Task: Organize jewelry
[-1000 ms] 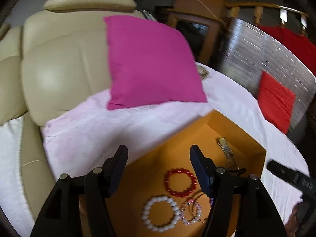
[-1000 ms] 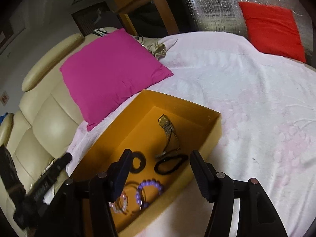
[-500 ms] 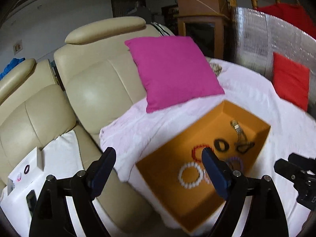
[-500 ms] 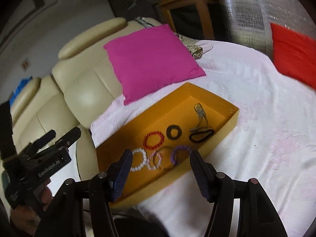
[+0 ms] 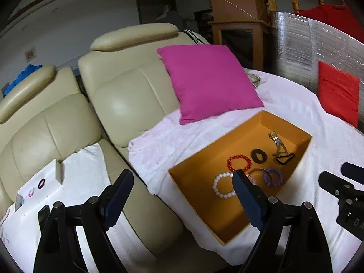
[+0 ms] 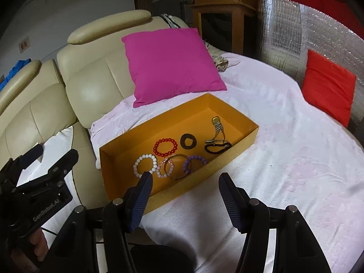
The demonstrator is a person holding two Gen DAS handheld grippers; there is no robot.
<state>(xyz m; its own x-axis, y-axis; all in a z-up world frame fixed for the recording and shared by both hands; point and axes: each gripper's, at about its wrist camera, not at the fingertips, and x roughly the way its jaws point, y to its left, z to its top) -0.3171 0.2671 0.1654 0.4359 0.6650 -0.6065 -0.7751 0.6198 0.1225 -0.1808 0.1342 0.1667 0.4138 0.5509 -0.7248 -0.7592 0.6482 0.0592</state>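
I held the left gripper [image 5: 182, 195] with its jaws spread wide and nothing between the pads; they had just been opening. In the left wrist view its fingers framed the lower centre of the frame, above the edge of the cream sofa [image 5: 127, 100]. The right gripper [image 6: 185, 193] stood with a moderate gap between its jaws, also empty, low in the right wrist view over the white blanket [image 6: 295, 159].

The orange box [image 6: 182, 195] lay open on the blanket, centre of the right wrist view and right of centre in the left wrist view. Contents, as I read them in the right wrist view:

- white bead bracelet [image 6: 145, 165], near the box's lower left end;
- red bead bracelet [image 6: 165, 147], just above it;
- black ring [image 6: 188, 140], right of the red one;
- pink bead bracelet [image 6: 165, 168] and thin metal bangle [image 6: 178, 166], overlapping each other;
- purple bead bracelet [image 6: 195, 163], touching the bangle's right side;
- black hair tie [image 6: 217, 147], toward the far end;
- metal wristwatch [image 6: 217, 127], standing on its band beside the hair tie.

A magenta cushion [image 6: 170, 63] leaned against the sofa back above the box. A red cushion [image 6: 327, 88] sat at the right edge. In the left wrist view, a small white box [image 5: 41, 182] at lower left held two more small rings.
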